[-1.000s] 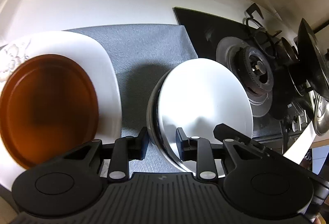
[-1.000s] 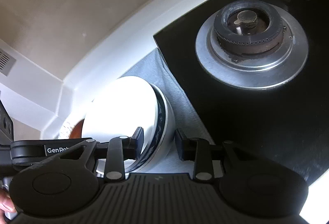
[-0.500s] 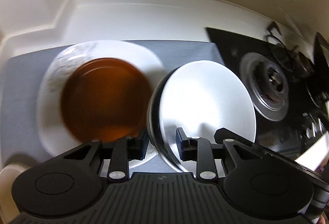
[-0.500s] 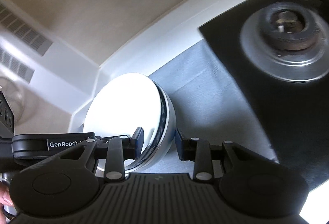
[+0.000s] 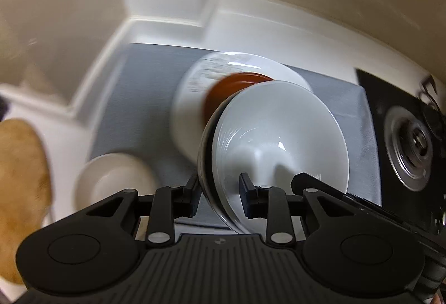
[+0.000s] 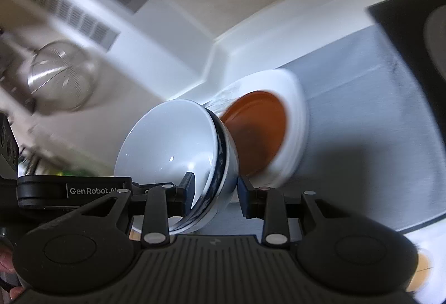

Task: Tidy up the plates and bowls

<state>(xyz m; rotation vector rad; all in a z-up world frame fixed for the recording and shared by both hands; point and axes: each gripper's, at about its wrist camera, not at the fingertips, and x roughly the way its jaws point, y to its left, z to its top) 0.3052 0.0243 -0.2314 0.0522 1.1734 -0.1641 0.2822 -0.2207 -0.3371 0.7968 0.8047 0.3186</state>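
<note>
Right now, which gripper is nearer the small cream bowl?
Left. The left gripper holds the white bowl rim right beside the small cream bowl; the right gripper grips the opposite rim, farther away.

I hold a glossy white ceramic bowl with a dark blue outer band (image 5: 278, 136) tilted on its edge, its rim pinched on both sides, the opening turned sideways. Behind it a wide white plate with a faint grey pattern on its rim (image 5: 195, 97) lies flat on the grey mat (image 5: 139, 97), carrying a round amber-brown glass plate (image 6: 256, 131) in its middle. A small cream bowl (image 5: 114, 181) sits upright near the mat's near corner, apart from the plates.
</note>
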